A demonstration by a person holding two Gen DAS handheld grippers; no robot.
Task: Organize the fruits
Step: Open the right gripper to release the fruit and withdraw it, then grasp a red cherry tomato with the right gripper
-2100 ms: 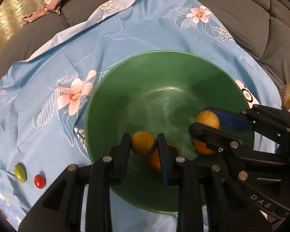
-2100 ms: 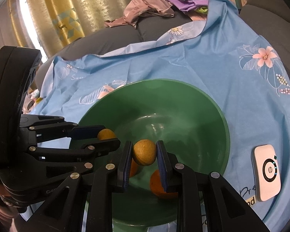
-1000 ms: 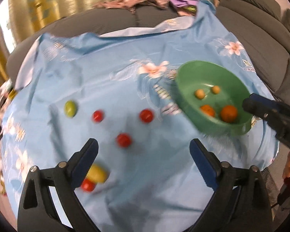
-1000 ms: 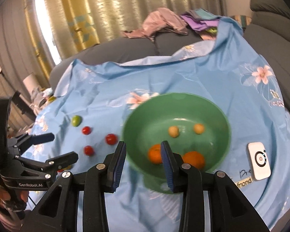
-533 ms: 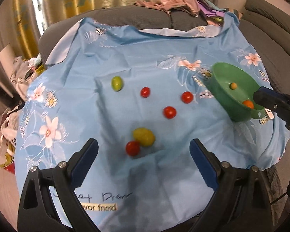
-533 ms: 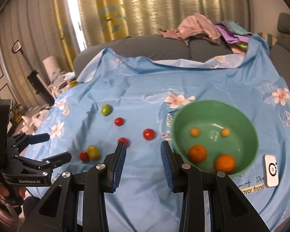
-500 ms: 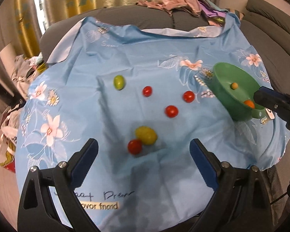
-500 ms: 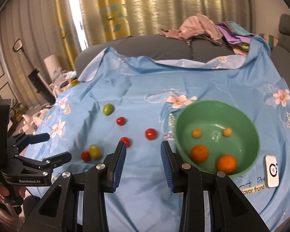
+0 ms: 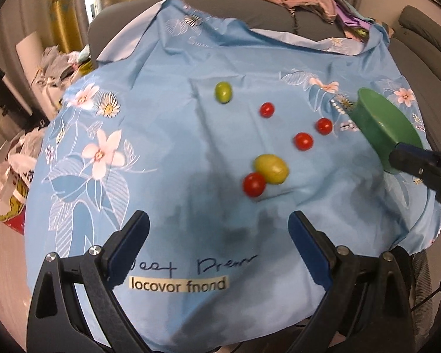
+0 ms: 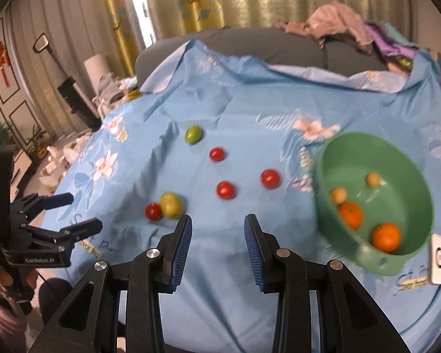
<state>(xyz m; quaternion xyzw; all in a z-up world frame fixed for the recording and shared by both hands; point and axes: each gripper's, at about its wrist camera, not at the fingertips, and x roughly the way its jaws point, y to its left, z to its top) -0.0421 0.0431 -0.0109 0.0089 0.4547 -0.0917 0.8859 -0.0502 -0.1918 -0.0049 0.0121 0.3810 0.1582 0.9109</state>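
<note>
A green bowl [image 10: 420,176] at the right of the blue floral cloth holds two oranges [image 10: 385,237] and two small yellow fruits [image 10: 338,195]. On the cloth lie several red tomatoes [image 9: 254,184], a yellow fruit [image 9: 271,168] touching one tomato, and a green fruit [image 9: 222,92] farther back. My left gripper [image 9: 219,242] is wide open and empty, above the cloth's near edge. My right gripper [image 10: 217,239] is open and empty, near the cloth's front between the loose fruits and the bowl. The bowl shows at the right in the left wrist view [image 9: 382,126].
A white device [image 10: 438,254] lies on the cloth right of the bowl. Grey sofa cushions with a heap of clothes [image 10: 338,26] stand behind. Bags and clutter [image 9: 11,176] lie on the floor at the left. Curtains [image 10: 191,0] hang at the back.
Both grippers let go of small yellow fruits in the bowl and drew back from it. Both now stand open over the cloth's near side, the left shifted further left.
</note>
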